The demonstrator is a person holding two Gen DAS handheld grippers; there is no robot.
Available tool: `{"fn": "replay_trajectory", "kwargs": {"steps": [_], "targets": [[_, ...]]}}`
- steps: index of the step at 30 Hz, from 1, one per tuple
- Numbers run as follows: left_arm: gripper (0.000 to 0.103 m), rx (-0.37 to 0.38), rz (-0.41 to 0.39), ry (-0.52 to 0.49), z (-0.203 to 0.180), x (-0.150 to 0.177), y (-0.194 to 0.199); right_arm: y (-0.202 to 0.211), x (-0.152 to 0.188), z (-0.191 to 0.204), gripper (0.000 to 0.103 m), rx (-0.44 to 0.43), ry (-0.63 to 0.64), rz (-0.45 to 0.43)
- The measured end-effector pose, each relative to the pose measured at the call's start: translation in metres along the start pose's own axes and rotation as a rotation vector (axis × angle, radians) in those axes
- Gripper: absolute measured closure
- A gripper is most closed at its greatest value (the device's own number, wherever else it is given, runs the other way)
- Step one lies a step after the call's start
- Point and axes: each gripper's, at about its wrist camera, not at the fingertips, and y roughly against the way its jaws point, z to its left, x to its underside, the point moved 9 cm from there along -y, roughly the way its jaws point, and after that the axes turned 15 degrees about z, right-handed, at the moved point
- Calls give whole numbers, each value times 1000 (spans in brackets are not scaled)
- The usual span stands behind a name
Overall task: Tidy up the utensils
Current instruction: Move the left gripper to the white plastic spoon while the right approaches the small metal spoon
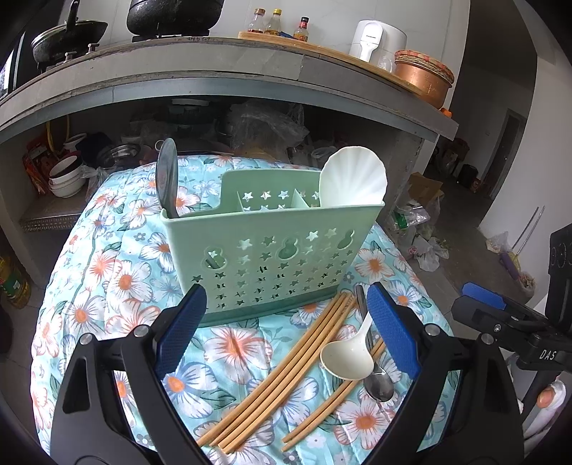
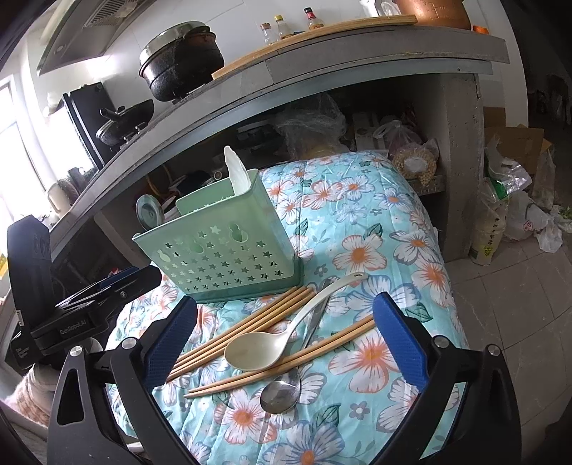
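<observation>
A floral-covered table point(image 1: 118, 272) carries a green caddy point(image 1: 271, 257); chopsticks point(image 2: 250, 322), a white spoon point(image 2: 264, 347) and a metal spoon point(image 2: 282, 393) lie before it. Both the left hand-held gripper point(image 1: 286, 322) and the right hand-held gripper point(image 2: 286, 336) gape, empty.

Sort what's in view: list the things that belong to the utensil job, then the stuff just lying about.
Job:
green caddy
chopsticks
white spoon
metal spoon
white scoop
dark ladle

Lying about:
black pot
bottles
copper pot
bowls
</observation>
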Motion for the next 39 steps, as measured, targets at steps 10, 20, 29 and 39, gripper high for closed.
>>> {"fn": "replay_trajectory", "kwargs": {"steps": [10, 20, 29, 39], "targets": [[16, 32, 36, -27, -2, 6, -7, 8, -1, -27, 7, 34, -46, -25], [16, 84, 83, -118, -19, 25, -20, 3, 9, -54, 7, 65, -93, 11], [16, 113, 92, -137, -20, 31, -27, -16, 34, -39, 7, 74, -59, 94], [16, 160, 109, -131, -15, 40, -31, -23, 51, -22, 7, 98, -15, 146]]}}
